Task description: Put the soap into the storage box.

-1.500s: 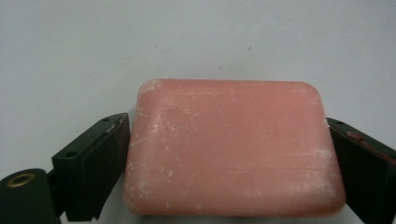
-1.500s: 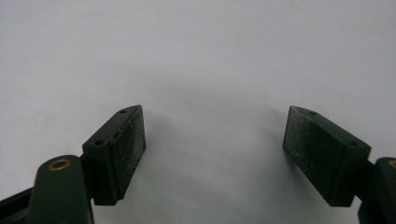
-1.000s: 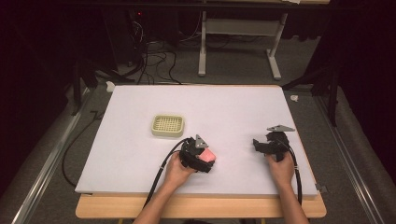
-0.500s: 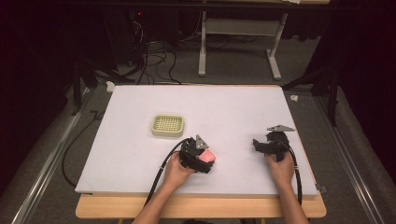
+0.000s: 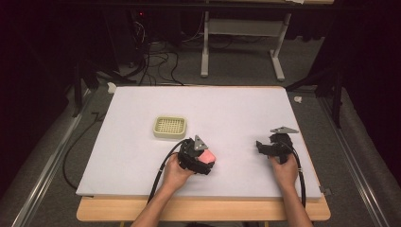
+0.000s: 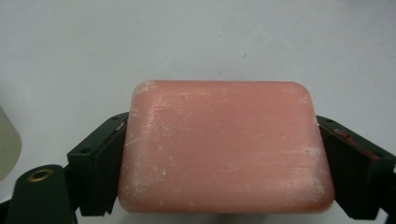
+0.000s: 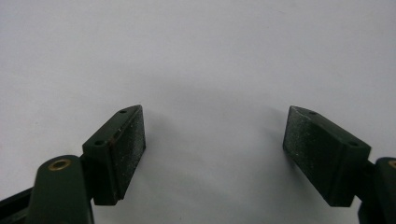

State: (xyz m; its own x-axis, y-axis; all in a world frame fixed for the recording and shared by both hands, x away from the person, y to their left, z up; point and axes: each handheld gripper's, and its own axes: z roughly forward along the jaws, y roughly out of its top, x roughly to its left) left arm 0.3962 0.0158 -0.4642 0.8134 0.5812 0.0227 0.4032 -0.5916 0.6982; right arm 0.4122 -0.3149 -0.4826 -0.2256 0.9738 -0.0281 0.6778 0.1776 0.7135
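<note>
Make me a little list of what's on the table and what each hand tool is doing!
table: white top
soap: pink bar, squeezed between the left gripper's fingers
left gripper: shut on the soap, near the front edge
right gripper: open, nothing between its fingers, over bare table
soap dish: cream, slotted, empty, just behind the left gripper
</note>
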